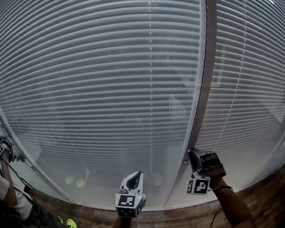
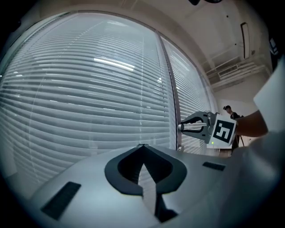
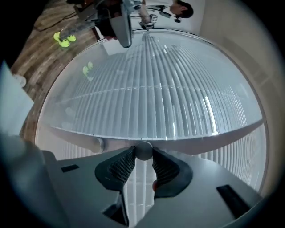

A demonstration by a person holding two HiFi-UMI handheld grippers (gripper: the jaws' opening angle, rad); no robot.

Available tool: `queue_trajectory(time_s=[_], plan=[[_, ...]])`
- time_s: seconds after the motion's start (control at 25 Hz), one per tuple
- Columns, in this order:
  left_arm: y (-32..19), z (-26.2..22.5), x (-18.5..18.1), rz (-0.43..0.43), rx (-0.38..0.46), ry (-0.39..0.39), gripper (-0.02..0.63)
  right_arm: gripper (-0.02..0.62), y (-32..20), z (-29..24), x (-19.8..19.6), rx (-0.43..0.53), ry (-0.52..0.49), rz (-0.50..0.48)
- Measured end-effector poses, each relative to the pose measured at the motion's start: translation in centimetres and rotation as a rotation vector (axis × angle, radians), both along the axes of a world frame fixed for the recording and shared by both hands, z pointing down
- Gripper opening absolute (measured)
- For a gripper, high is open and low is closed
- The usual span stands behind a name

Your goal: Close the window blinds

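Note:
Grey slatted blinds (image 1: 106,89) cover the wide window, and a second set (image 1: 257,78) hangs to the right. A dark upright rod (image 1: 204,82) runs between them. My right gripper (image 1: 193,155) sits at the rod's lower end, rolled onto its side. In the right gripper view its ribbed pads (image 3: 122,165) press on a small round grey knob (image 3: 143,150). The left gripper view shows the right gripper (image 2: 180,127) against the rod (image 2: 170,89). My left gripper (image 1: 132,181) hangs below the blinds' middle, pointing at the slats (image 2: 89,89). Its tips (image 2: 142,146) meet with nothing between them.
A wooden floor (image 1: 189,220) runs along the window's foot. A person (image 1: 7,193) stands at the far left with yellow-green shoes (image 1: 70,227) nearby. Another person (image 2: 229,109) is behind the right gripper.

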State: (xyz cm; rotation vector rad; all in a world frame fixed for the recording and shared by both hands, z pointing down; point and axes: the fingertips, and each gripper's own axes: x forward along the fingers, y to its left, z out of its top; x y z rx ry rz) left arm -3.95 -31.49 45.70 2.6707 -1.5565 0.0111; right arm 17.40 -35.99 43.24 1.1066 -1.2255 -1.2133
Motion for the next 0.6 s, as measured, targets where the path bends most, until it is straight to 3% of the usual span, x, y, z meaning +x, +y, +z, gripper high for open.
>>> queue_trajectory(time_s=[0.36, 0.6], plan=[[0.4, 1.3, 0.7, 0.022, -0.003, -0.016, 0.000, 0.126, 0.3, 2.1, -0.7, -0.046, 0.339, -0.038], [0.8, 1.5, 0.7, 0.029, -0.017, -0.016, 0.000, 0.127, 0.3, 2.2, -0.5, -0.033, 0.302, -0.033]])
